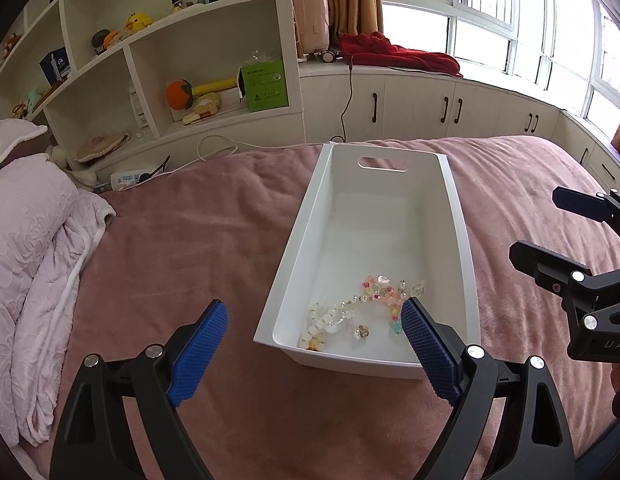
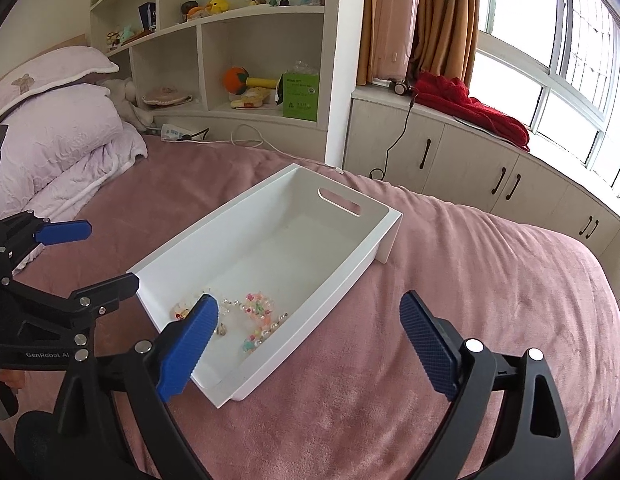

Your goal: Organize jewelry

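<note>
"GenRobot.AI" on left gripper (image 2: 83, 252)

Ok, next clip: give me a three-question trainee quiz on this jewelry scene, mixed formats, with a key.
1. True or false: the beaded jewelry lies on the blanket beside the white bin.
2. Multiple choice: where in the bin does the jewelry sit? A) at the end with the handle slot B) at the end nearest the grippers C) spread evenly along the floor
3. Short answer: is the left gripper or the right gripper holding anything?

Key:
1. False; it lies inside the bin.
2. B.
3. No; both stand open and empty.
</note>
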A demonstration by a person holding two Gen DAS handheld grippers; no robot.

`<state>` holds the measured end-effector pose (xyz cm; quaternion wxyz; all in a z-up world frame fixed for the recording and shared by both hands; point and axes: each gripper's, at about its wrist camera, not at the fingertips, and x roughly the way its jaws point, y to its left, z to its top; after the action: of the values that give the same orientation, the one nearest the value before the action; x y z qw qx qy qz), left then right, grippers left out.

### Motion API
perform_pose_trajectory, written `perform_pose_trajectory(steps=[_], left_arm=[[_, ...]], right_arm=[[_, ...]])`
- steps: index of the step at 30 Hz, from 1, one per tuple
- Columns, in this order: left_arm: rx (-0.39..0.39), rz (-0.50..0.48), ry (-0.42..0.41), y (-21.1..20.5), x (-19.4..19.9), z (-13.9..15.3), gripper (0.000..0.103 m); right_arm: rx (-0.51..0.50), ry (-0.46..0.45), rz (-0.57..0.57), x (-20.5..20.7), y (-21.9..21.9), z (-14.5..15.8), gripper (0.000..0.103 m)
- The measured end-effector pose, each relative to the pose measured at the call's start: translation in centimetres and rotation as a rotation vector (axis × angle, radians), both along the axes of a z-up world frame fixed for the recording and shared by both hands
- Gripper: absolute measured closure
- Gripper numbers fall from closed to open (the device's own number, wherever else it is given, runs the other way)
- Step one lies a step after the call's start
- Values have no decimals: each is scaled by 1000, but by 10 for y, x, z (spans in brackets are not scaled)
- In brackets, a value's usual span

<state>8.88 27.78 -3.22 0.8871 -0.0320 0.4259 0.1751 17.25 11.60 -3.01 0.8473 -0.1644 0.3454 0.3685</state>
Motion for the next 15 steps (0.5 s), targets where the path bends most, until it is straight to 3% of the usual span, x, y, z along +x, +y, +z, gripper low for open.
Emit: perform_pose_trajectory(steps=[15], left_arm=[[16,-13,12,0,-1,1,13]], right_arm=[[-18,0,38,-5,10,7,11]])
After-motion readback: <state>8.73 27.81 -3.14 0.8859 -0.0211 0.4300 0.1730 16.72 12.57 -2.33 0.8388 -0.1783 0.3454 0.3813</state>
